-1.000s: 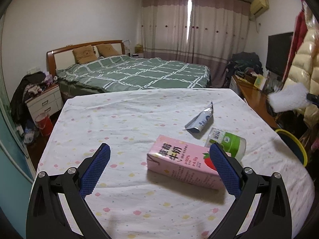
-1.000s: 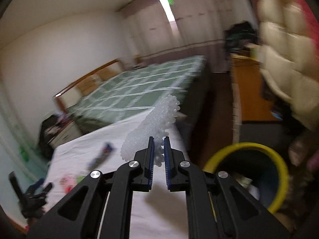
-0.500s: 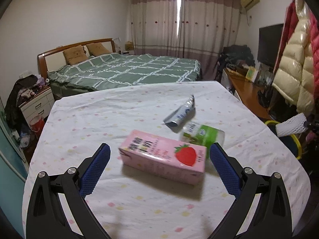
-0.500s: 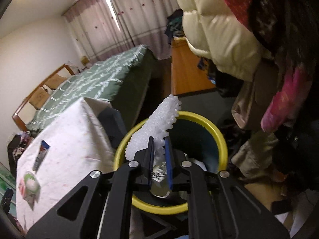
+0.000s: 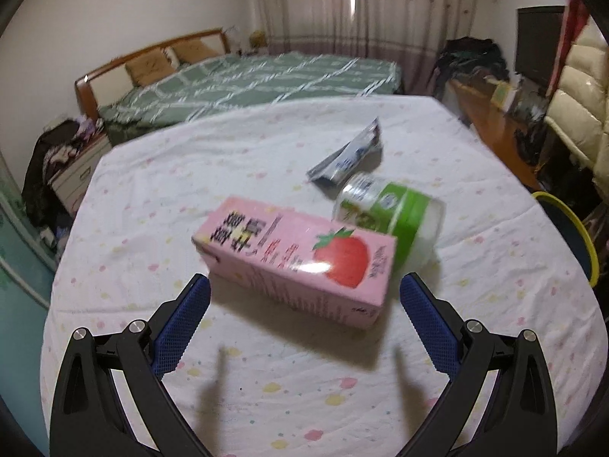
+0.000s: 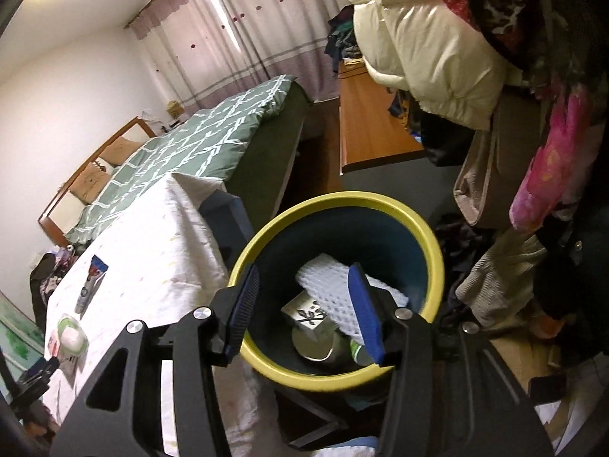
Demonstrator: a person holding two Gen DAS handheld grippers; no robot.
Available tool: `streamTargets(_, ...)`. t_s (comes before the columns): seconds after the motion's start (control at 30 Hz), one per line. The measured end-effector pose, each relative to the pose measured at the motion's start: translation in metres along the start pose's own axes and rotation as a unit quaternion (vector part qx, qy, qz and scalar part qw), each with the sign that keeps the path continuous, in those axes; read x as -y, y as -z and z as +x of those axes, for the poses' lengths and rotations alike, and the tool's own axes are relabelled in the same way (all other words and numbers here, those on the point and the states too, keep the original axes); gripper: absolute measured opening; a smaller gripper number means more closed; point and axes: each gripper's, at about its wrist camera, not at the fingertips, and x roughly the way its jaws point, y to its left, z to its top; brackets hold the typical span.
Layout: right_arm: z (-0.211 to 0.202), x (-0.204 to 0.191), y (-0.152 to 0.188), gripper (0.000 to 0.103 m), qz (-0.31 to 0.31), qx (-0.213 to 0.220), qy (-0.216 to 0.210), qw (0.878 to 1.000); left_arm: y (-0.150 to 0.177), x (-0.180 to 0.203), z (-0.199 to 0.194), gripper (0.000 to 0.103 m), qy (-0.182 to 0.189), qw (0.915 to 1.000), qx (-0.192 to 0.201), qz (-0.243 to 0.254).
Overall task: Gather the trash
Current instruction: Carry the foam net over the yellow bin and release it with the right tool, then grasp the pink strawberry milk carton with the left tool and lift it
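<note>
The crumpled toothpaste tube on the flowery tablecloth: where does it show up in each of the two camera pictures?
Left wrist view: the toothpaste tube lies upper centre, just beyond the green-labelled jar.
Right wrist view: the tube is small at the far left, on the tablecloth, above the same jar.
Shared landmark: the yellow-rimmed bin, at the right edge in the left view, centre in the right view.

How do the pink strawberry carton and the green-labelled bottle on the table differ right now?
The pink carton is a flat-sided box; the green-labelled bottle is round. The carton lies nearer, just ahead of the open left tongs; the bottle lies behind it, partly hidden. The carton looks longer. Both lie on their sides on the tablecloth.
</note>
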Motion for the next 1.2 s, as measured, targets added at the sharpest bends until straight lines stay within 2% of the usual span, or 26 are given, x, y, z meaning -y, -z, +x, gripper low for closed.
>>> streamTargets(0.23,0.002,-0.004,0.001,0.05,-0.002,-0.009,-0.017,1.0,0.011,-0.028,0.002,0.098,-0.026,0.999,-0.024,-0.028)
streamTargets(0.4,0.002,-0.009,0.002,0.05,-0.005,-0.012,-0.026,1.0,0.021,-0.069,-0.005,0.098,-0.065,0.9958,-0.032,-0.056)
streamTargets(0.53,0.003,-0.013,0.003,0.05,-0.008,-0.014,-0.031,0.999,0.023,-0.11,-0.008,0.098,-0.093,0.9891,-0.038,-0.108)
streamTargets(0.63,0.001,-0.015,0.002,0.05,-0.01,-0.013,-0.033,0.999,0.019,-0.116,-0.018,0.098,-0.072,0.9892,-0.021,-0.126)
streamTargets(0.73,-0.001,-0.016,0.002,0.05,-0.01,-0.01,-0.034,0.999,0.011,-0.102,-0.023,0.098,-0.049,0.9929,-0.008,-0.108)
streamTargets(0.83,-0.002,-0.015,0.002,0.05,-0.009,-0.01,-0.034,0.999,-0.003,-0.085,-0.011,0.098,-0.037,0.9958,-0.016,-0.083)
streamTargets(0.9,-0.002,-0.015,0.002,0.05,-0.008,-0.01,-0.034,0.999,-0.01,-0.08,-0.001,0.098,-0.047,0.9961,-0.024,-0.071)
streamTargets(1.03,-0.004,-0.012,0.001,0.05,-0.005,-0.01,-0.035,0.999,-0.019,-0.079,0.029,0.098,-0.036,0.995,-0.061,-0.07)
streamTargets(1.1,-0.004,-0.011,0.0,0.05,-0.004,-0.01,-0.035,0.999,-0.022,-0.079,0.038,0.088,-0.034,0.9945,-0.074,-0.066)
streamTargets(1.2,-0.004,-0.011,0.001,0.051,-0.005,-0.01,-0.035,0.999,-0.025,-0.079,0.048,0.081,-0.038,0.9934,-0.085,-0.068)
